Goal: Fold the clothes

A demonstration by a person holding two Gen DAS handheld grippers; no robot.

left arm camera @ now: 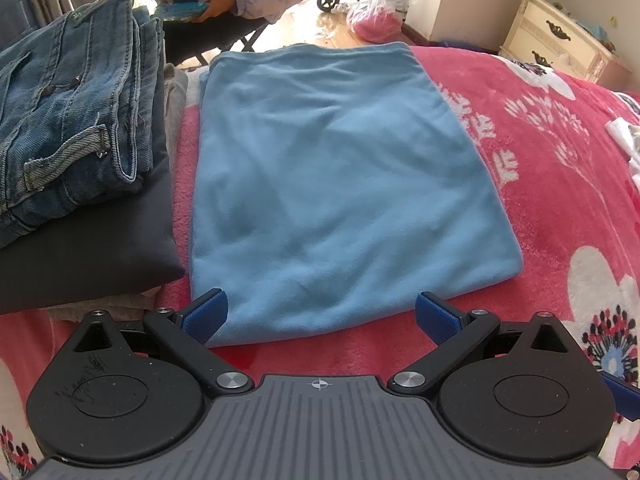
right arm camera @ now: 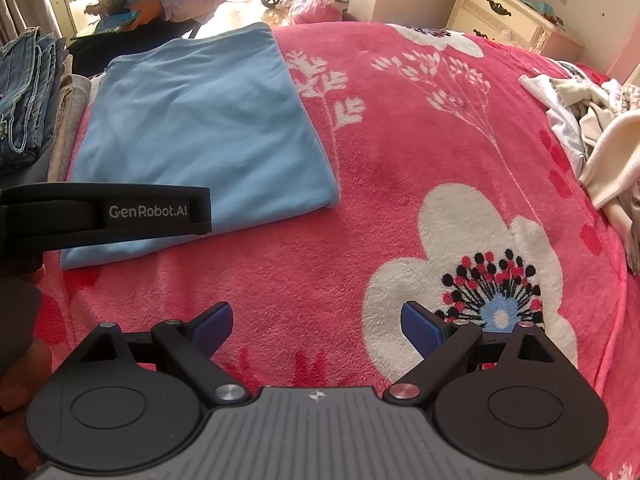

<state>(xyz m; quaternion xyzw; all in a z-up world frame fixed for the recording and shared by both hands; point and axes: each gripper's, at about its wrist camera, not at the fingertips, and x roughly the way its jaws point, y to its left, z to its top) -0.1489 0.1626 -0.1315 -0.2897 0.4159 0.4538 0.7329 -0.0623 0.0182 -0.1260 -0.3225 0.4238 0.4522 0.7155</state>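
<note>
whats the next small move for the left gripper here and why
Probably ease the left gripper forward and close it on the near edge of the blue cloth. Its jaws are open, straddling that edge, and grip nothing yet. The cloth lies flat, already folded over once, beside the stacked jeans. The right gripper hangs open over bare pink blanket, so it could reach for the cloth's right side.

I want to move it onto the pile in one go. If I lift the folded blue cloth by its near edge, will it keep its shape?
Probably not. The blue cloth looks like soft fleece in loose layers, so it would likely droop and unfold. It seems light. On the fuzzy pink blanket it would likely drag, not slide.
</note>
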